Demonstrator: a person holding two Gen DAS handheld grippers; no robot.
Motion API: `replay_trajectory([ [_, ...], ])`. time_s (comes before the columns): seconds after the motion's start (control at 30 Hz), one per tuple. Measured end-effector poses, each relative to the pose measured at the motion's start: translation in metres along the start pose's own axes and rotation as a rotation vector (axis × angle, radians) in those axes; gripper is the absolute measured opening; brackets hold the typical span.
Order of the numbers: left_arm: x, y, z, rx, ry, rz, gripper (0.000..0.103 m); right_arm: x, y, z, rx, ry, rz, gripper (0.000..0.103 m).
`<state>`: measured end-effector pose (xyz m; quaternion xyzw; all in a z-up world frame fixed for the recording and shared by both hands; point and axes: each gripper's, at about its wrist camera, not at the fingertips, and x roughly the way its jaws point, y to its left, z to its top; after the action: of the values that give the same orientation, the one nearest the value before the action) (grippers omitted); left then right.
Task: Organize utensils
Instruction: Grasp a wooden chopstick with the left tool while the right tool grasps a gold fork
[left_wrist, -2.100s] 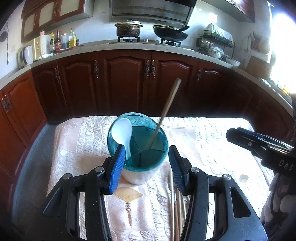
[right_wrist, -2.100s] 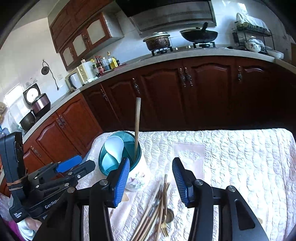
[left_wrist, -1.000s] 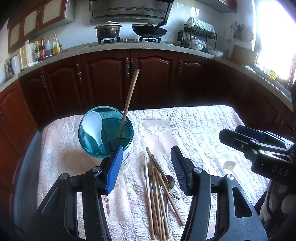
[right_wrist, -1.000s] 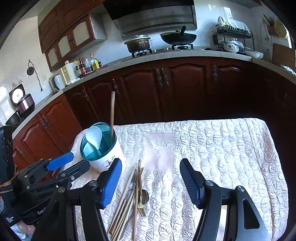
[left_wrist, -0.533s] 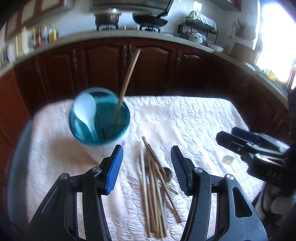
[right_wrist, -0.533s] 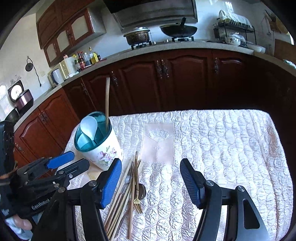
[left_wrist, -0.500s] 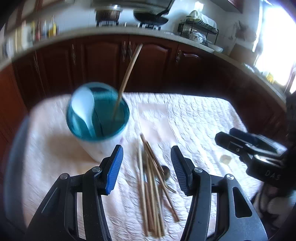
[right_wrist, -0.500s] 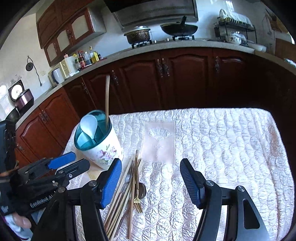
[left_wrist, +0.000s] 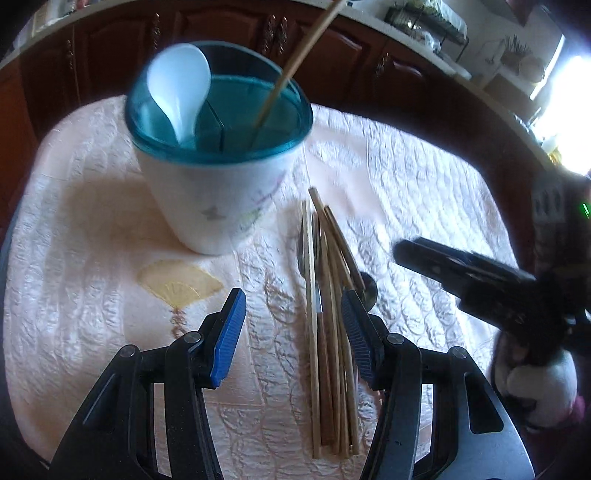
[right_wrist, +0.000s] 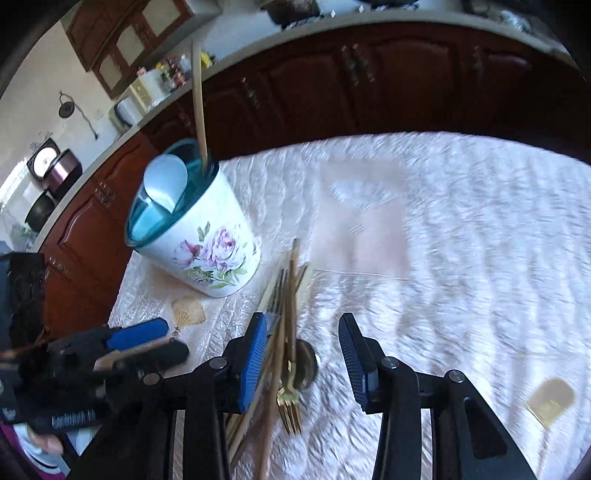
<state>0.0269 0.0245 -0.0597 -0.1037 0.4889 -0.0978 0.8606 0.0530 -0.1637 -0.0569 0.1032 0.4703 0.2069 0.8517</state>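
A white flowered utensil holder (left_wrist: 218, 177) with a teal divided rim stands on the quilted cloth; it shows in the right wrist view too (right_wrist: 207, 243). It holds a white spoon (left_wrist: 181, 85) and one wooden chopstick (left_wrist: 291, 66). A pile of chopsticks (left_wrist: 328, 314) lies on the cloth to its right, with a gold fork (right_wrist: 288, 406) and a spoon bowl (right_wrist: 306, 363). My left gripper (left_wrist: 291, 325) is open and empty, low over the pile's left side. My right gripper (right_wrist: 301, 354) is open and empty, just above the fork and spoon.
The table is covered by a pale quilted cloth (left_wrist: 424, 206). Dark wooden kitchen cabinets (right_wrist: 369, 81) stand beyond the table's far edge. A small yellow piece (right_wrist: 550, 398) lies on the cloth at the right.
Both grippers have dropped and moved closer to the table. The left one has shifted from the holder toward the chopstick pile; the right one has come down over the fork and spoon.
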Motion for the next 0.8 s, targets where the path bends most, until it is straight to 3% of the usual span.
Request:
replay_trajectory([
  [0.1, 0.008, 0.0, 0.001, -0.002, 0.01, -0.001, 0.053, 0.025, -0.003, 0.007, 0.015, 0.04, 0.026, 0.032],
  [0.23, 0.017, 0.001, 0.008, -0.011, 0.016, 0.0, 0.053, 0.049, -0.014, 0.013, 0.088, 0.076, 0.089, 0.028],
  [0.5, 0.042, -0.008, 0.016, -0.003, 0.032, 0.015, 0.052, 0.067, -0.018, 0.019, 0.105, 0.106, 0.153, 0.009],
  [0.6, 0.053, -0.01, 0.016, 0.006, 0.053, 0.028, 0.037, 0.063, -0.023, 0.016, 0.109, 0.101, 0.153, 0.009],
  [0.67, 0.06, -0.009, 0.015, 0.007, 0.077, 0.029, 0.017, 0.055, -0.029, 0.011, 0.121, 0.094, 0.155, 0.008],
  [0.8, 0.06, -0.005, 0.013, -0.003, 0.084, -0.007, 0.007, 0.037, -0.039, 0.003, 0.143, 0.075, 0.157, 0.008],
])
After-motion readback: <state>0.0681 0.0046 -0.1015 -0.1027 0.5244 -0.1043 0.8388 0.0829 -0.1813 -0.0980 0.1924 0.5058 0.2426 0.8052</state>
